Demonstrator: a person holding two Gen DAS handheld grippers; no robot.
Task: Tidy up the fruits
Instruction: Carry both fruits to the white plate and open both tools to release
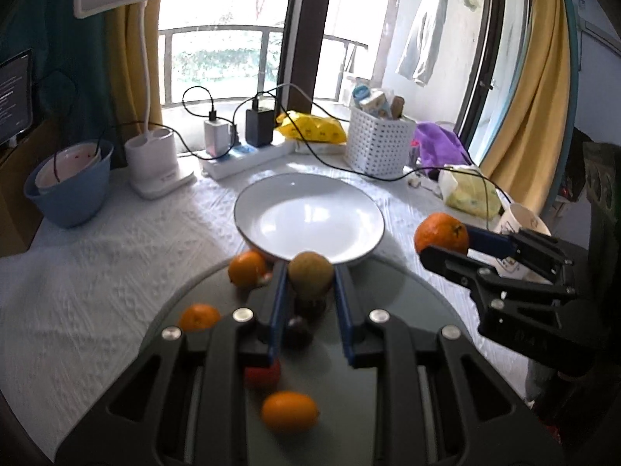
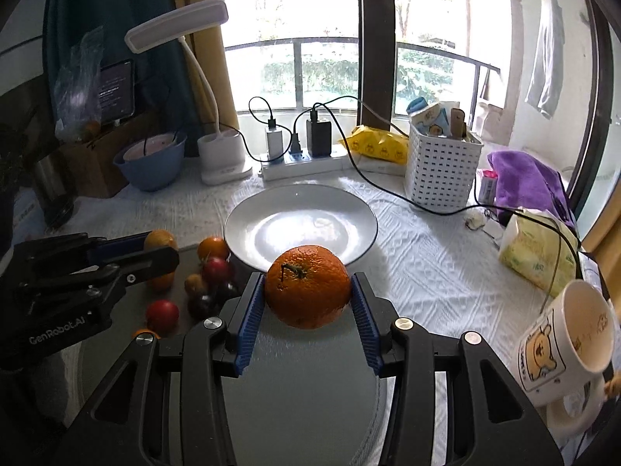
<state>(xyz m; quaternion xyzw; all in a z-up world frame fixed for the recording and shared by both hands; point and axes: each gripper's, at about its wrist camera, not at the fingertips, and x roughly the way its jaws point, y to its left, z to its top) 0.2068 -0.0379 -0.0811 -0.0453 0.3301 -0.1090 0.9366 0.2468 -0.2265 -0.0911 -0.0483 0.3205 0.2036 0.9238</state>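
Observation:
My left gripper (image 1: 310, 277) is shut on a brownish-green kiwi (image 1: 310, 279) and holds it above a grey round tray (image 1: 419, 303), just in front of the white plate (image 1: 248, 209). My right gripper (image 2: 308, 291) is shut on a large orange (image 2: 308, 285), held above the grey tray (image 2: 302, 388) near the white plate (image 2: 240, 225). The right gripper with the orange also shows in the left wrist view (image 1: 442, 239). Loose small oranges (image 1: 289, 411), a red fruit (image 1: 264, 374) and dark plums (image 1: 297, 330) lie on the tray.
A white basket (image 2: 440, 167), power strip with chargers (image 2: 302, 161), desk lamp base (image 2: 223, 155), blue bowl (image 2: 149, 163), yellow packet (image 2: 376, 143), purple cloth (image 2: 524, 182), tissue pack (image 2: 537, 248) and bear mug (image 2: 562, 341) ring the white tablecloth.

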